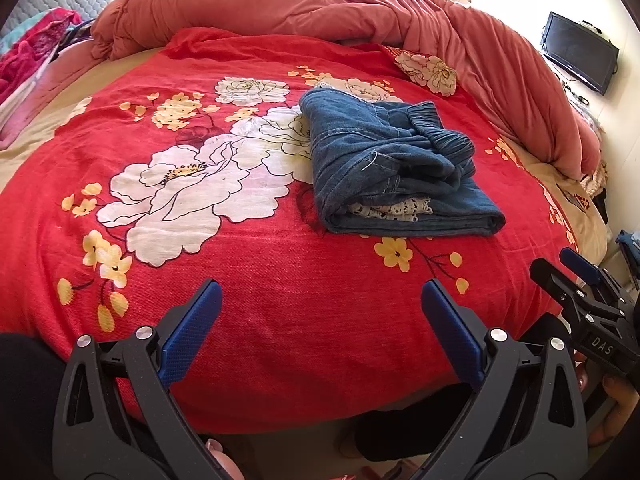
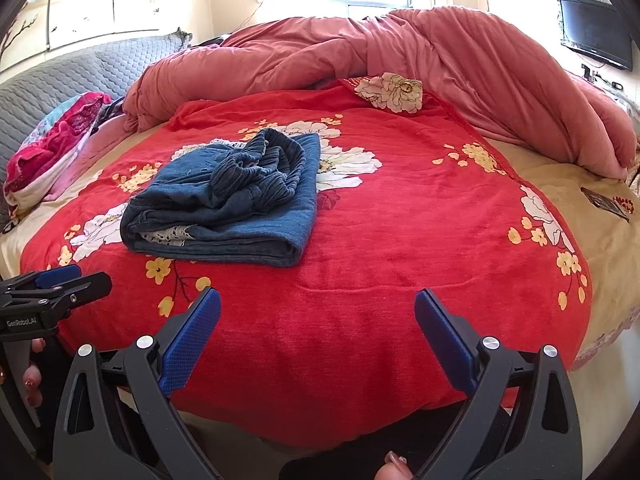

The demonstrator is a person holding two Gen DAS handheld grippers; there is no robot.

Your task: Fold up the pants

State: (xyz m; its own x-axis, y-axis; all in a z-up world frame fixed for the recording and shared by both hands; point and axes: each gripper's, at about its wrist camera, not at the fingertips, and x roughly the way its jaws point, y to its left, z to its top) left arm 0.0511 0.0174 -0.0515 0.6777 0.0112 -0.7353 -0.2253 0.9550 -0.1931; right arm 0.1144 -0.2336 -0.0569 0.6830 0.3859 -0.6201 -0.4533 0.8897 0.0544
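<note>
The blue denim pants [image 1: 392, 176] lie folded into a compact bundle on the red floral blanket [image 1: 240, 320], elastic waistband on top and white lace showing at the near edge. They also show in the right wrist view [image 2: 228, 204], left of centre. My left gripper [image 1: 320, 292] is open and empty, held back over the blanket's near edge, short of the pants. My right gripper [image 2: 317, 300] is open and empty, also at the near edge, to the right of the pants. Each gripper appears at the side of the other's view [image 1: 576, 276] [image 2: 60, 278].
A bunched pink-red duvet [image 2: 440, 56] runs along the far and right side of the bed. A pile of pink clothes [image 2: 56, 140] lies at the left by a grey quilted headboard [image 2: 80, 68]. A dark TV [image 2: 596, 32] hangs on the right wall.
</note>
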